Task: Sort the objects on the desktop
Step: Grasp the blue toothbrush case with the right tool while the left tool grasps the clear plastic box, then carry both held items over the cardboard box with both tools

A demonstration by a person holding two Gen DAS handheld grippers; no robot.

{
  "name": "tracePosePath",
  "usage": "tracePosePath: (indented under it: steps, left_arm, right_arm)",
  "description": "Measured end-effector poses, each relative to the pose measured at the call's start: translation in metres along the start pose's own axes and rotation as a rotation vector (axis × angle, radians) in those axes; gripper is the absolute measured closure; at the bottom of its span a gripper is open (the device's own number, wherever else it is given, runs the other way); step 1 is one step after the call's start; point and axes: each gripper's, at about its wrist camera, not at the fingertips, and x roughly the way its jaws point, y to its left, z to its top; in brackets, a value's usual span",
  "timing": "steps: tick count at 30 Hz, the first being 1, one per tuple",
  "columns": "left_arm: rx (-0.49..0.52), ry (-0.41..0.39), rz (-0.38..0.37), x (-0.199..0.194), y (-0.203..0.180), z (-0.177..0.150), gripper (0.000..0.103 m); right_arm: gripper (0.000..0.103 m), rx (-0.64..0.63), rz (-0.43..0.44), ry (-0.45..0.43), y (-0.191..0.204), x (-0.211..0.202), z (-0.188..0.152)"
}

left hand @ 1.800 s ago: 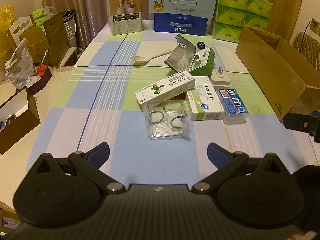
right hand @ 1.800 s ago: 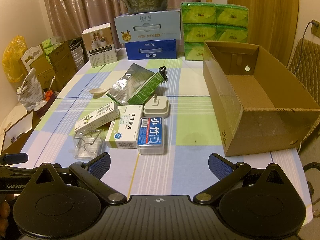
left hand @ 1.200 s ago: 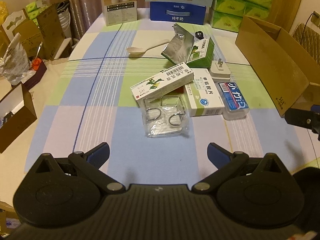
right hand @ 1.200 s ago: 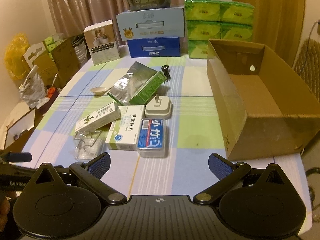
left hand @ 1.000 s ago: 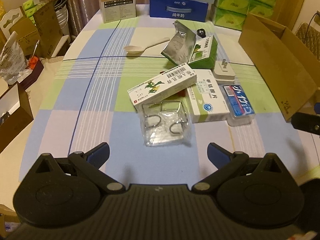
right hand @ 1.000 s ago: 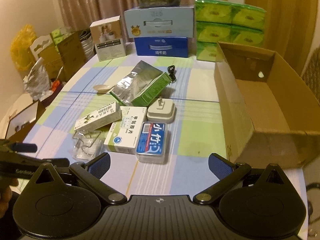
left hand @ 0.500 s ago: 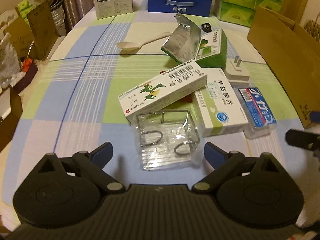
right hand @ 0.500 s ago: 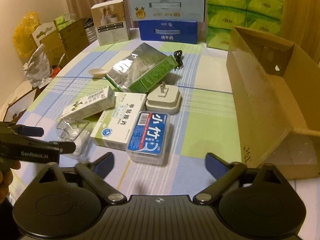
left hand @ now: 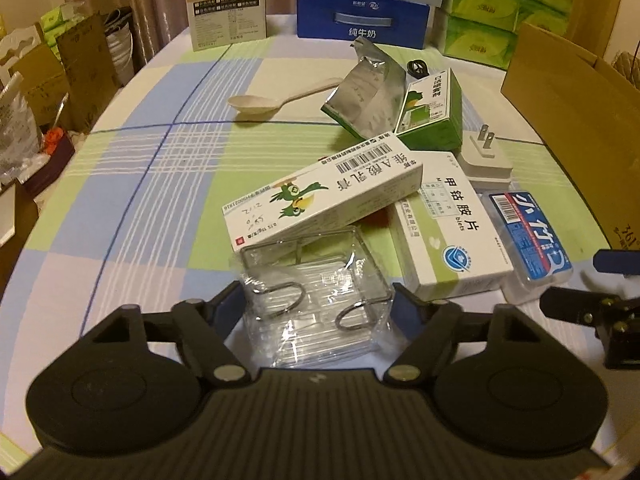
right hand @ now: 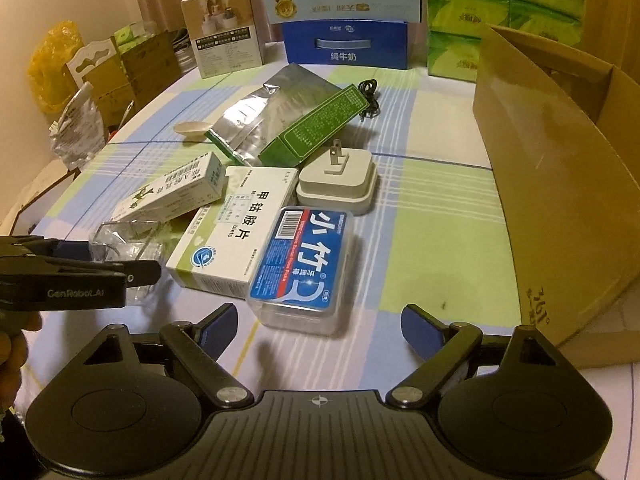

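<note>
Clear packet (left hand: 316, 304) btwn closing left hand-held gripper (left hand: 318, 308)

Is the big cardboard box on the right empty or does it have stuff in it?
Cannot tell: the cardboard box shows mostly its outer wall; its inside is hidden.
</note>
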Motion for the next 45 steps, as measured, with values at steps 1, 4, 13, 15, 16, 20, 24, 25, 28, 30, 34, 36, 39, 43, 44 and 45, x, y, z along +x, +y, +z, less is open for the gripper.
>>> tracePosePath:
  steps: [1,4,13,15,16,20,24,25,28,30,34,36,39,43,44,45]
  left_arm:
    - [0.004,-0.006,-0.005,-0.002,0.000,0.000,0.039]
    - [0.008,0.003,-0.015,-0.006,-0.002,-0.002,0.040]
    - [0.033,-0.005,-0.057,-0.013,-0.011,-0.013,0.040]
    - [0.042,-0.008,-0.056,-0.014,-0.013,-0.015,0.040]
    - [0.048,-0.008,-0.059,-0.015,-0.014,-0.015,0.040]
    - [0.065,-0.010,-0.062,-0.017,-0.017,-0.019,0.038]
    - [0.074,-0.027,-0.037,-0.015,-0.021,-0.020,0.027]
    - [0.075,-0.029,-0.028,-0.015,-0.022,-0.021,0.026]
    - [0.085,-0.040,-0.001,-0.014,-0.024,-0.020,0.026]
    - [0.097,-0.047,0.010,-0.014,-0.026,-0.019,0.026]
    - [0.102,-0.043,0.018,-0.011,-0.027,-0.018,0.036]
    - [0.105,-0.043,0.018,-0.011,-0.026,-0.017,0.039]
    - [0.106,-0.042,0.002,-0.015,-0.025,-0.018,0.040]
    - [0.112,-0.053,-0.014,-0.028,-0.026,-0.019,0.040]
    - [0.114,-0.057,-0.020,-0.033,-0.027,-0.019,0.040]
    - [0.117,-0.063,-0.022,-0.037,-0.027,-0.018,0.040]
  right_arm:
    - [0.018,0.002,0.005,-0.001,-0.001,0.001,0.001]
    - [0.024,-0.007,0.011,-0.006,0.002,0.005,0.002]
    - [0.048,-0.023,0.038,0.040,0.005,0.022,0.008]
    - [0.048,-0.017,0.031,0.041,0.003,0.020,0.008]
    - [0.048,-0.021,0.023,0.040,0.002,0.017,0.007]
    - [0.048,-0.045,-0.018,0.059,-0.001,0.005,0.001]
    - [0.048,-0.032,-0.018,0.069,-0.007,0.004,-0.006]
    - [0.047,-0.019,-0.015,0.067,-0.008,0.004,-0.007]
    - [0.044,-0.007,-0.015,0.050,-0.008,0.007,-0.005]
    - [0.041,-0.015,-0.017,0.052,-0.006,0.010,-0.003]
    - [0.041,-0.034,-0.031,0.046,-0.003,0.014,-0.002]
    - [0.047,-0.032,-0.039,0.044,-0.004,0.013,-0.002]
    - [0.049,-0.028,-0.045,0.029,-0.004,0.006,-0.004]
    - [0.050,-0.026,-0.040,0.003,-0.002,-0.011,-0.003]
    - [0.050,-0.026,-0.040,-0.005,-0.001,-0.016,-0.001]
    - [0.050,-0.027,-0.040,-0.012,0.001,-0.020,0.000]
